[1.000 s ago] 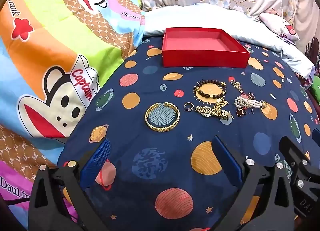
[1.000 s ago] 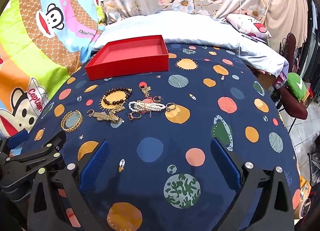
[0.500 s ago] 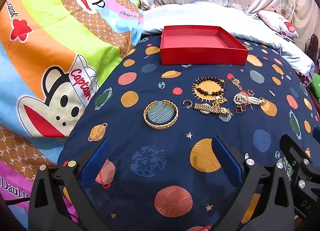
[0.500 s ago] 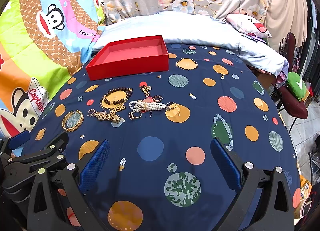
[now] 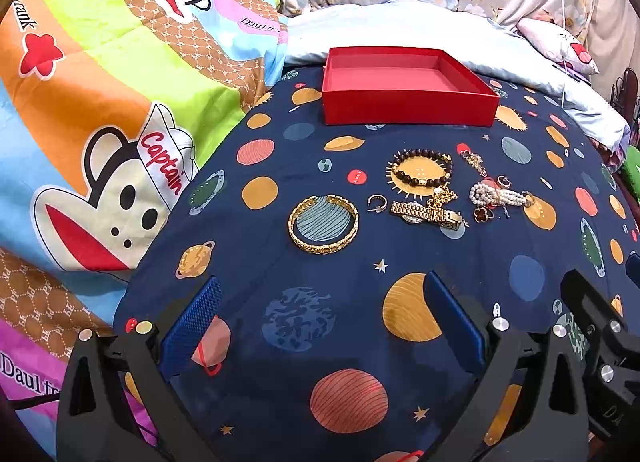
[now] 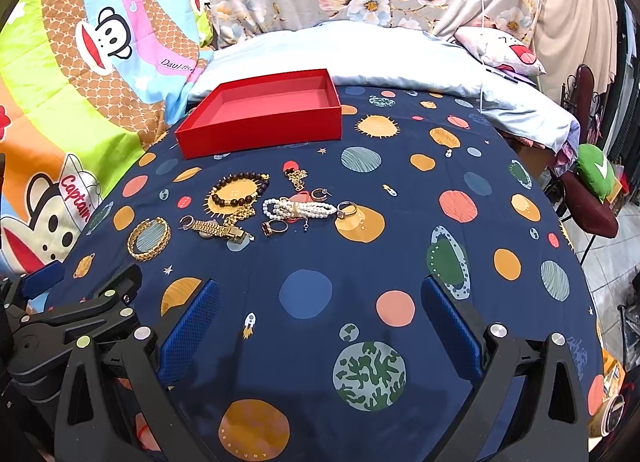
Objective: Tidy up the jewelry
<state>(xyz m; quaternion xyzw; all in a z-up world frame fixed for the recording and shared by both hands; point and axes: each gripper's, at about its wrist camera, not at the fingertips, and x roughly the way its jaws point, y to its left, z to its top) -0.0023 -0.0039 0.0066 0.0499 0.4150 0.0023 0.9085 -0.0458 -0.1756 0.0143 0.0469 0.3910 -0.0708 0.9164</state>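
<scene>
An empty red box stands at the far side of a navy planet-print cloth. In front of it lie a gold bangle, a dark bead bracelet, a gold watch, a pearl bracelet, rings and small chains. My left gripper is open and empty, just short of the bangle. My right gripper is open and empty, short of the pearls.
A cartoon-monkey quilt rises at the left. A pale blue pillow and floral fabric lie behind the box. The cloth's right edge drops to a chair with a green cushion and tiled floor.
The left gripper has moved slightly forward toward the bangle. The right gripper has barely shifted. Both stay open and nothing on the cloth has moved.
</scene>
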